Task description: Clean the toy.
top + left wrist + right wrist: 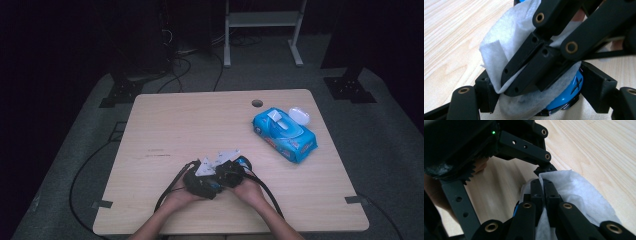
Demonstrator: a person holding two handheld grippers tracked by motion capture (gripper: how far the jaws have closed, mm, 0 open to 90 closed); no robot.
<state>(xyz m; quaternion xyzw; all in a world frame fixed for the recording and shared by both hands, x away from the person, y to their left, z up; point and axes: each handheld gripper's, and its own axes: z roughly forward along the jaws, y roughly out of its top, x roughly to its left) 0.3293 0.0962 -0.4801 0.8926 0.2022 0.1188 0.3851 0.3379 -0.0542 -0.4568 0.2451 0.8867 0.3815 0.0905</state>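
Observation:
Both grippers meet near the table's front edge in the high view, my left gripper [204,183] and my right gripper [231,173], each held in a hand. In the left gripper view, my left gripper [540,88] has a jaw on each side of a blue round object [567,96] draped in a white wipe [499,45]. From above, my right gripper [510,83] is shut on that wipe, pinching a fold against the object. In the right gripper view, my right gripper [542,183] clamps the wipe [579,195], which spreads to the right.
A blue pack of wipes [285,134] lies at the right of the wooden table [200,125], its white lid [299,115] flipped open. A cable hole [257,103] sits near the far edge. Black cables trail off the front left.

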